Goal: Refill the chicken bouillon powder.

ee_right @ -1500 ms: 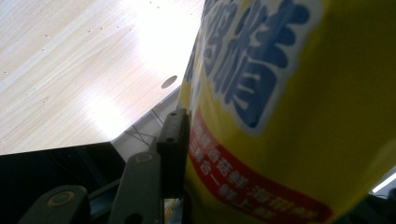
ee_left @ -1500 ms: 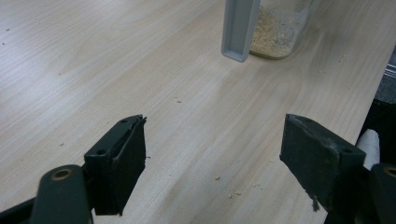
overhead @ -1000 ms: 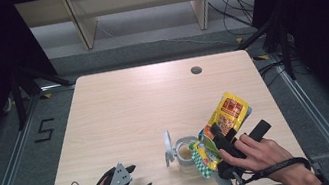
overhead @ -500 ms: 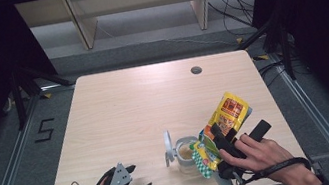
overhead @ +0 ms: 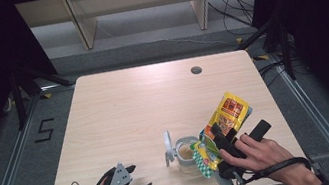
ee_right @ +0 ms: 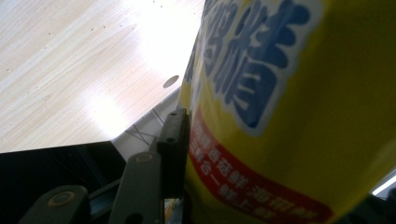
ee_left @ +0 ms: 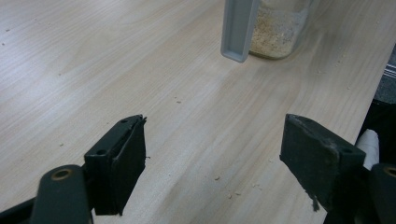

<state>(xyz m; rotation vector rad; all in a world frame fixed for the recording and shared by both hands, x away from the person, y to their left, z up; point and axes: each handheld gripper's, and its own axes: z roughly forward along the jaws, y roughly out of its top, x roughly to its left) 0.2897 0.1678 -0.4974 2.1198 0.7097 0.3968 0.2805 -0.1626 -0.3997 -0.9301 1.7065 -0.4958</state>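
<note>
Yellow snack pouch [overhead: 227, 114] clamped in the right tongs [overhead: 221, 140], tilted with its mouth at the rim of the clear jar [overhead: 187, 153] near the bench's [overhead: 129, 103] front edge; the right gripper view shows one black jaw pressed flat against the printed foil. Left tongs [overhead: 136, 178] rest wide open on the bench, nothing between them, well left of the jar. Compared with the earlier frames nothing has shifted: pouch, jar and both hands hold position. Judgement: pouring is under way and unhurried; crumbs already cover the jar's bottom, its grey hinged lid [overhead: 168, 145] standing open
</note>
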